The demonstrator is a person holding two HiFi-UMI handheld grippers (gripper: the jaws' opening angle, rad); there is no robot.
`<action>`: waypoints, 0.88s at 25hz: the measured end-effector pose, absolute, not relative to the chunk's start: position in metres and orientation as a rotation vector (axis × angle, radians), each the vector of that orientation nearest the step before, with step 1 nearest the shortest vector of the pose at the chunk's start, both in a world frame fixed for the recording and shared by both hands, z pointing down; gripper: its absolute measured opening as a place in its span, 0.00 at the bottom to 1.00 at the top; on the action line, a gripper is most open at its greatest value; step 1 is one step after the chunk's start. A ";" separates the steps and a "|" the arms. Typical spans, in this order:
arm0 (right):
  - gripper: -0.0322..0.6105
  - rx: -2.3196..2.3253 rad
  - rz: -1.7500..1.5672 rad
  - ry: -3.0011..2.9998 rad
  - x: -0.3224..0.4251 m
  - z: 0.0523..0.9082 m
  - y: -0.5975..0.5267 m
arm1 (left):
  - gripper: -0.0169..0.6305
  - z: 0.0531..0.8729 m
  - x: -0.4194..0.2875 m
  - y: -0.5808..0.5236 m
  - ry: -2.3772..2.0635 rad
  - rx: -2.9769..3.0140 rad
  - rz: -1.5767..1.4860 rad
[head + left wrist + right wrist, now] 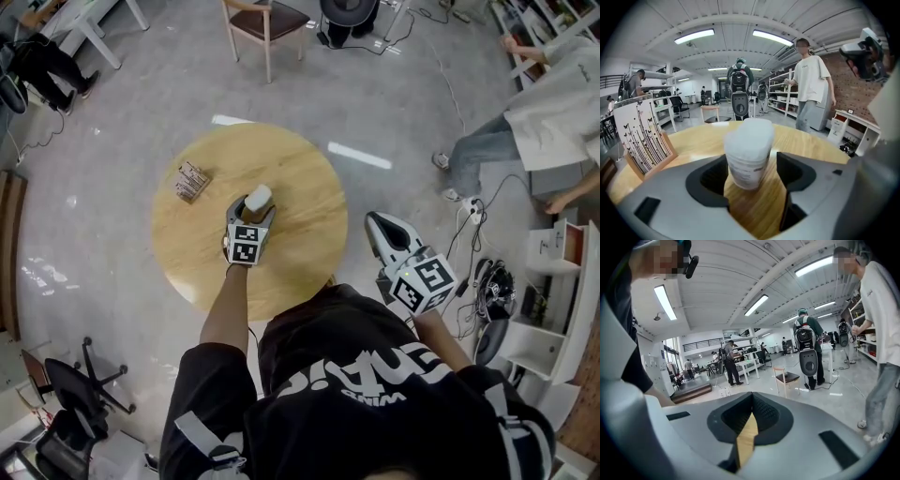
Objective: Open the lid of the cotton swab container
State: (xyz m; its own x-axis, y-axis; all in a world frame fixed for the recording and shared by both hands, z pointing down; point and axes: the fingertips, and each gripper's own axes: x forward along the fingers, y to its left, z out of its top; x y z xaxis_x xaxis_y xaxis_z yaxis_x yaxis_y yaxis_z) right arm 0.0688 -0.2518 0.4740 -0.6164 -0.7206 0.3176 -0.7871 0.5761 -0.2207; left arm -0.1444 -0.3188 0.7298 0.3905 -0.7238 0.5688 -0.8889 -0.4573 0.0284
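A small white cotton swab container (258, 197) (749, 150) stands upright with its lid on, near the middle of the round wooden table (300, 253). My left gripper (253, 210) (751, 174) is low over the table and open, and the container stands between its two jaws. The left pad lies close against the container's side, while a narrow gap shows at the right pad. My right gripper (373, 221) (751, 401) hangs off the table's right edge, shut with nothing in it, its tips meeting over a strip of the table.
A patterned card stand (191, 181) (644, 138) sits on the table's left part. A wooden chair (267, 21) stands beyond the table. A person (525, 122) (811, 84) is at the right, near white shelving (562, 281). Black office chairs (70, 394) are at lower left.
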 end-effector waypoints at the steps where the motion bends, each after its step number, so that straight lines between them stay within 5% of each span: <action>1: 0.05 1.264 0.510 -2.611 0.070 0.475 -0.252 | 0.54 0.731 -0.143 -0.318 -1.402 2.326 0.702; 14: 0.05 1.267 0.514 -2.598 0.078 0.476 -0.251 | 0.53 0.737 -0.136 -0.325 -1.397 2.355 0.739; 22: 0.05 1.272 0.508 -2.586 0.087 0.476 -0.254 | 0.43 0.737 -0.136 -0.329 -1.424 2.359 0.760</action>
State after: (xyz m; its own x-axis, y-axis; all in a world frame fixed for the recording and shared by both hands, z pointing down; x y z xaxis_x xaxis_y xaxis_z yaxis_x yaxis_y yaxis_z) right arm 0.0869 -0.2538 0.4759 -0.6035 -0.7220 0.3384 -0.7964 0.5670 -0.2103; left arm -0.1364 -0.3287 0.7368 0.3746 -0.7318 0.5693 -0.8803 -0.4735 -0.0293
